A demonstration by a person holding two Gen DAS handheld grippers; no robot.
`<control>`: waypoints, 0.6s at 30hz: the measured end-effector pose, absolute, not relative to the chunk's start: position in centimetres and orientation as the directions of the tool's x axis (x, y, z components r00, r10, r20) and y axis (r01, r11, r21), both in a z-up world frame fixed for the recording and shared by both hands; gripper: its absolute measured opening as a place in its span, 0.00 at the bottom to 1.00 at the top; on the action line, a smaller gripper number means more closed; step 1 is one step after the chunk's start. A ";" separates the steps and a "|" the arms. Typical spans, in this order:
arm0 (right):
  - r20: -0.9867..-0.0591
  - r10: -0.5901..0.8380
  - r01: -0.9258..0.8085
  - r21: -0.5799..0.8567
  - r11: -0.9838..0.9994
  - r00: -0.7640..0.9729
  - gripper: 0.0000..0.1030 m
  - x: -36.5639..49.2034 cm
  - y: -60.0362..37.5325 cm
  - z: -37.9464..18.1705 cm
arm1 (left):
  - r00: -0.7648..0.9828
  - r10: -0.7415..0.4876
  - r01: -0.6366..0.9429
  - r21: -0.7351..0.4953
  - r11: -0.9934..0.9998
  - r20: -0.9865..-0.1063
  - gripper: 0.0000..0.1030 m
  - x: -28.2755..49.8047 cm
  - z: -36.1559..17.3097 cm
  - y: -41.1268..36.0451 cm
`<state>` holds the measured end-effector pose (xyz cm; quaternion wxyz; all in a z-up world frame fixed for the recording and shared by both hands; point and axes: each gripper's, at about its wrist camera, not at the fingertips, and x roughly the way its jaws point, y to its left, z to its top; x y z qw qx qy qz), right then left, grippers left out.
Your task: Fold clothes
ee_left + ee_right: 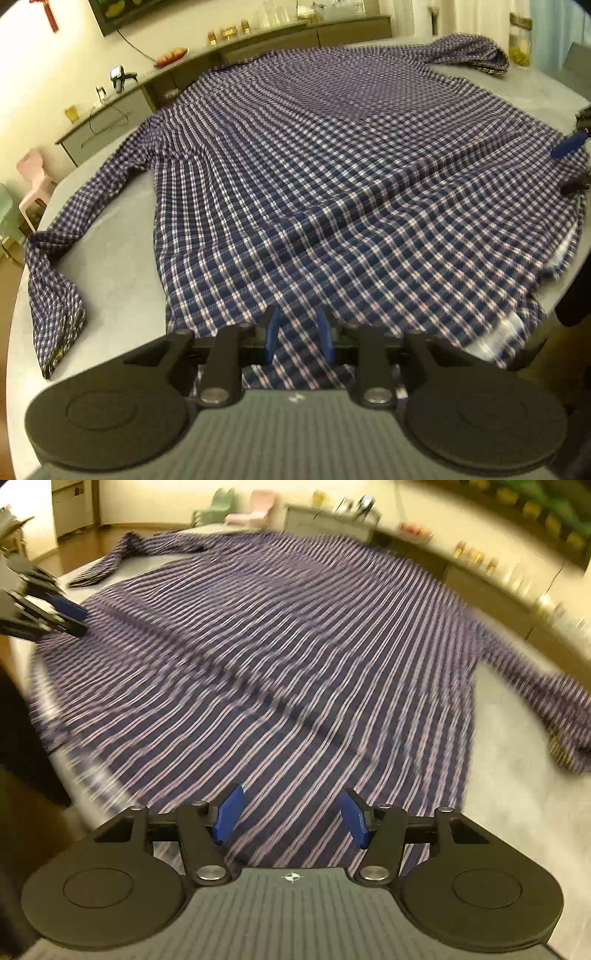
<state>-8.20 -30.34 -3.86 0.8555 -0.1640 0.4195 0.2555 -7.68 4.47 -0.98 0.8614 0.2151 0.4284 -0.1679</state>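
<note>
Left claw (300, 338) straddles checked shirt (332, 177) hem on grey table (114, 266).

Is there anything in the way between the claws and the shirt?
Nothing visible. The left claw already has the shirt hem running between its blue fingers. The right claw sits open right over the cloth. Only bare table lies beside the shirt.

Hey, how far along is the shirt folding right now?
Early. Done: the shirt lies spread flat on the table, back up, both sleeves out to the sides. In hand: the left gripper has hem cloth between its fingers; the right gripper is open over the hem, that view blurred. Left: every fold; no sleeve or side has been turned in.
</note>
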 end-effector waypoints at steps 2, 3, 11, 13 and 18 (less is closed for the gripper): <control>-0.825 0.337 -0.619 -0.019 0.785 0.453 0.58 -9.6 -31.0 -3.8 | 0.527 -0.130 0.543 0.215 0.812 -0.840 0.15 -8.5 -0.9 4.2; -0.834 0.362 -0.647 0.007 0.762 0.417 0.58 -9.9 -31.0 -3.3 | 0.492 -0.148 0.591 0.204 0.781 -0.858 0.16 -8.9 -0.7 3.9; -0.712 0.352 -0.479 0.025 0.878 0.608 0.64 1.3 -30.1 0.0 | 0.598 -0.199 0.529 0.196 0.826 -0.777 0.32 -0.7 1.8 -0.6; -0.747 0.265 -0.415 -0.016 0.910 0.610 0.63 5.3 -29.2 -2.5 | 0.587 -0.169 0.526 0.214 0.823 -0.792 0.31 0.9 0.0 -1.1; -0.805 0.274 -0.518 -0.047 0.854 0.526 0.61 4.6 -29.0 -3.8 | 0.517 -0.201 0.585 0.173 0.792 -0.832 0.25 -1.0 -1.4 0.7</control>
